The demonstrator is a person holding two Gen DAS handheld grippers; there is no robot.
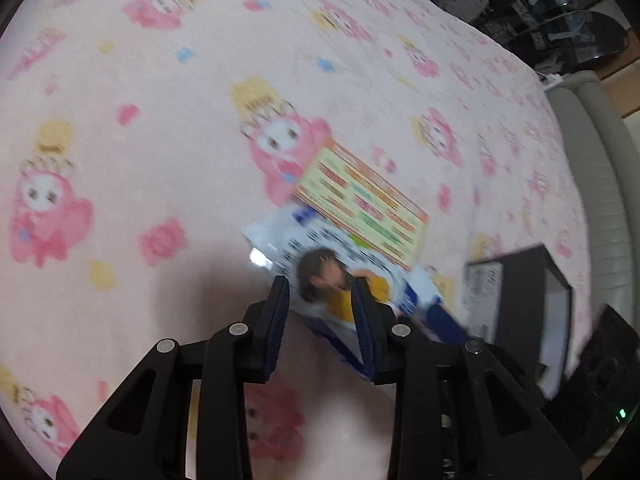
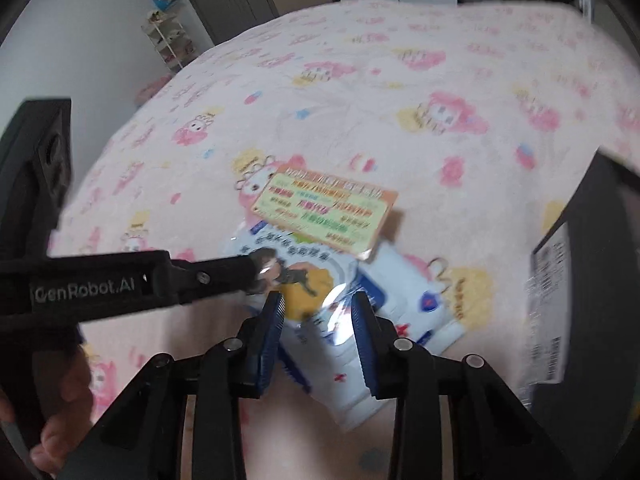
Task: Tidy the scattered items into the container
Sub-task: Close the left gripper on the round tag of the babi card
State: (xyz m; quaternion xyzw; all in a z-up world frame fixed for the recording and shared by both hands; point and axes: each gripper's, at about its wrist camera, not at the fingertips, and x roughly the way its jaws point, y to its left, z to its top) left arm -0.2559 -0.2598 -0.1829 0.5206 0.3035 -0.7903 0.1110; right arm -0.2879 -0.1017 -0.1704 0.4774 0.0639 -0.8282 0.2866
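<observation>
- Lying on the pink cartoon-print bed cover [image 2: 360, 92], a white-and-blue plastic packet [image 2: 320, 312] sits beside the black box [image 2: 592, 280], with an orange-bordered card [image 2: 324, 216] overlapping its far edge; both are outside the box.
- Judging by its glare, the packet is light, soft and slippery; an edge grip should serve better than its slack middle. The card looks thin and stiff, hard to lift off soft bedding.
- The left hand-held gripper [image 1: 320, 292] hovers over the packet, jaws parted, grasping nothing.
- The right hand-held gripper [image 2: 318, 308] is likewise spread above the packet and empty; contact cannot be told through the blur.
</observation>
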